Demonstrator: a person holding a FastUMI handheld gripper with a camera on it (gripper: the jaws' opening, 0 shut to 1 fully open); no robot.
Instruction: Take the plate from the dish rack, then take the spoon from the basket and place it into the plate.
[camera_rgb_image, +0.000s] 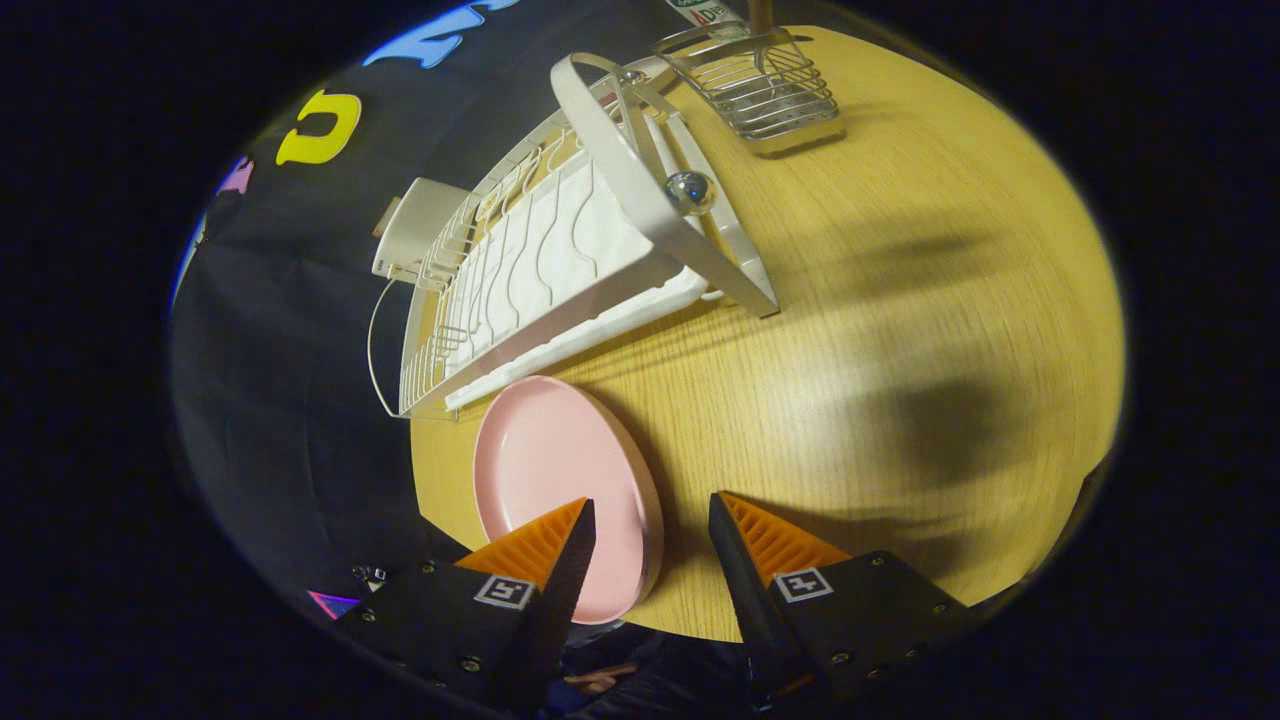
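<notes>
The gripper (650, 515) is open, its fingers apart and pressing on nothing, with the left finger over the pink plate (550, 470). The plate lies flat on the wooden table (880, 330), just beside the white dish rack (560, 270). A wire basket (765, 85) stands beyond the rack at the table's far side.

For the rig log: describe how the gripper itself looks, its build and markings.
The gripper has two wedge-shaped fingers tapering to points, their inner faces ribbed. Each is mounted on a black block fixed with small screws, and each block carries a square black-and-white marker tag.
</notes>
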